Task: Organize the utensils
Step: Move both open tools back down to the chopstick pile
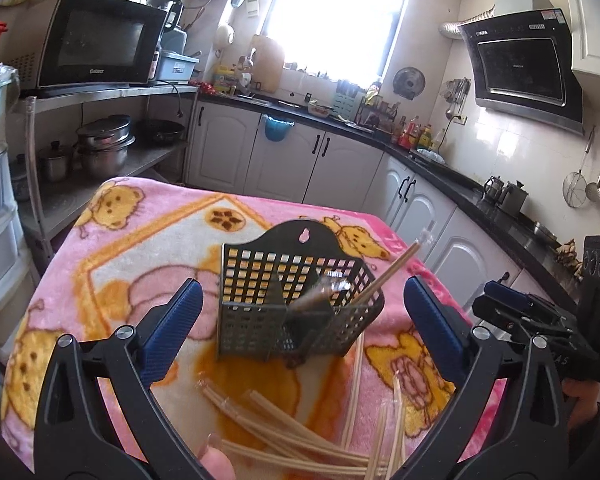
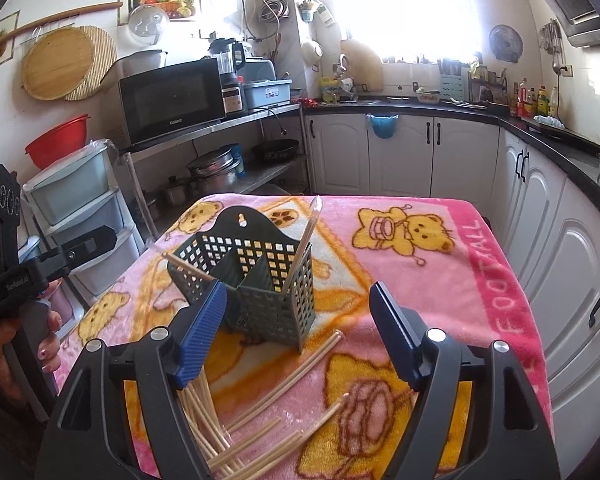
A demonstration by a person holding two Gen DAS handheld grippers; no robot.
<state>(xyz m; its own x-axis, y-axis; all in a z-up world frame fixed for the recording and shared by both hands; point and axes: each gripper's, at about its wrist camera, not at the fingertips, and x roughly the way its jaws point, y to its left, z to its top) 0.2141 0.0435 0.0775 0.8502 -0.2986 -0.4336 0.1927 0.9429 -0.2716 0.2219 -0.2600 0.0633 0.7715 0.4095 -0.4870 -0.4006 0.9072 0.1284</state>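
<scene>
Currently both claws are hovering with nothing in them: left gripper (image 1: 300, 316) is sitting with jaws spread wide, straddling the holder from the near side, and right gripper (image 2: 298, 320) is likewise spread wide, nothing between its pads. Working left to right across the blanket (image 2: 440, 280) covering the tabletop: the dark slotted utensil holder (image 2: 252, 276) is standing upright around the middle, slightly toward the left edge, with one chopstick (image 2: 190, 270) leaning out over its left rim and another wrapped chopstick (image 2: 304, 244) leaning in the right compartment. Loose chopsticks (image 2: 236, 432) are lying fanned and crossing each other along the near edge, a few more chopsticks (image 2: 300, 372) angling up toward the holder's base. Risks as I'm judging them: the holder looks light and is resting on soft plush, so a finger nudging its wall is likely tipping it and dumping what's inside. The sticks are overlapping, so closing on one is probably dragging neighbours or pinching two at once. They're thin and sinking into the pile, so pads may be closing over the top and missing. The leaning stick on the left rim is looking marginal; any bump is probably sending it out.
</scene>
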